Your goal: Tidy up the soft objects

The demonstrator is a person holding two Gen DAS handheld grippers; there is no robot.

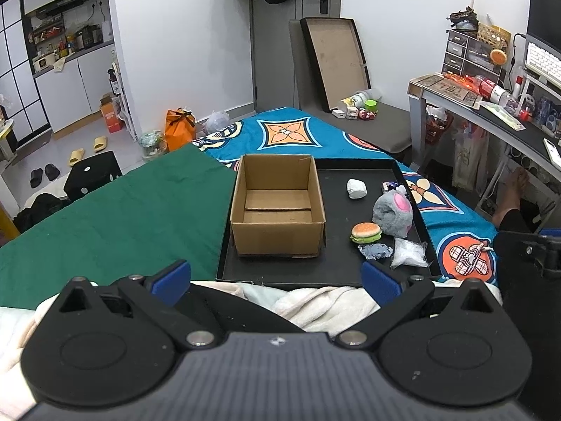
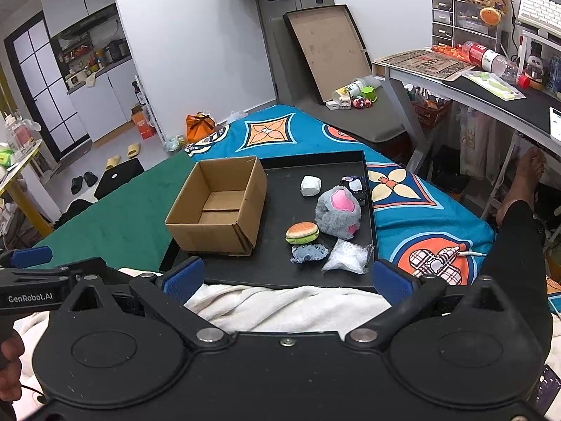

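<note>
— Where are the soft things?

— On the black tray (image 2: 266,273), right of the empty cardboard box (image 2: 219,207): burger toy (image 2: 302,233), grey plush (image 2: 338,215), 5 or so.

— Which arm?

— My right hand-held gripper (image 2: 287,277) sits nearer, I judge; the left hand-held gripper (image 1: 277,277) faces the box. Both are spread wide, holding nothing.

A green cloth (image 1: 115,207) is covering the left side of the bed, meeting a blue patterned blanket (image 1: 291,133) at the frame's centre. An orange bag (image 1: 179,128) is sitting on the floor beyond, with yellow slippers (image 1: 87,151) lying at middle left. A flat box lid (image 1: 336,59) is leaning against the wall at upper centre, and a keyboard (image 1: 543,59) is resting on the desk at upper right.
</note>
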